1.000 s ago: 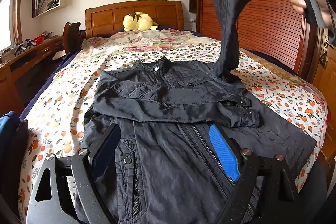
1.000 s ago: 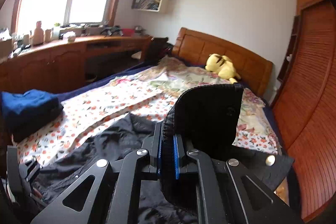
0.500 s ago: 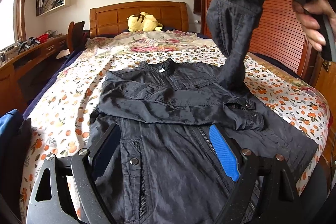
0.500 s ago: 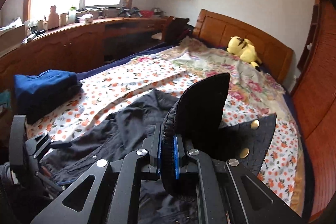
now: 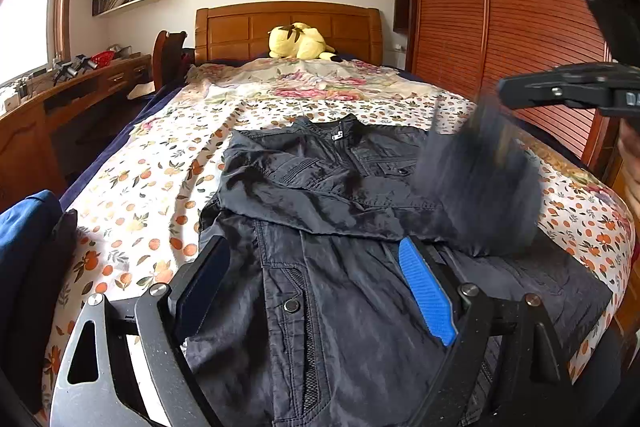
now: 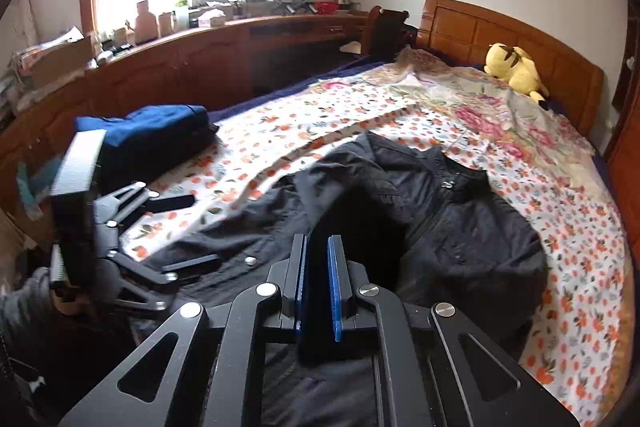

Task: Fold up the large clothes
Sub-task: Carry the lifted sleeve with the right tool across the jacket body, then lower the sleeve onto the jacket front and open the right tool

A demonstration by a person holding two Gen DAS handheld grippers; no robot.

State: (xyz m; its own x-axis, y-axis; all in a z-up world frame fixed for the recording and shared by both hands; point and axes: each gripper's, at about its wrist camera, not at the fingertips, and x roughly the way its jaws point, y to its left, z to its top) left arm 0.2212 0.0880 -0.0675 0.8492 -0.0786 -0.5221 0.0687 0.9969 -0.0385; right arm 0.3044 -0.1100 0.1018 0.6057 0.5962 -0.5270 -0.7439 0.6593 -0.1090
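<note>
A black jacket [image 5: 320, 187] lies front-up on the flowered bed [image 5: 140, 207], collar toward the headboard, one sleeve folded across its chest. Its other sleeve [image 5: 476, 187] is a blurred mass dropping onto the jacket's right side, just below my right gripper [image 5: 505, 91]. In the right wrist view the right gripper [image 6: 318, 247] has its jaws opening, with a narrow gap between the blue pads and no cloth in it; the jacket [image 6: 460, 219] lies below. My left gripper [image 5: 312, 255] stands open low over the jacket's lower front, holding nothing, and the right wrist view shows this left gripper [image 6: 204, 230] at the left.
Folded blue clothes [image 6: 152, 131] sit on the bed's left edge. A yellow plush toy [image 5: 300, 41] rests by the wooden headboard. A slatted wardrobe [image 5: 500, 7] lines the right side, and a cluttered desk [image 6: 200, 59] runs under the window on the left.
The right gripper came down from high above the bed and let go of the raised sleeve, which is falling onto the jacket. The left gripper shifted slightly and stayed open.
</note>
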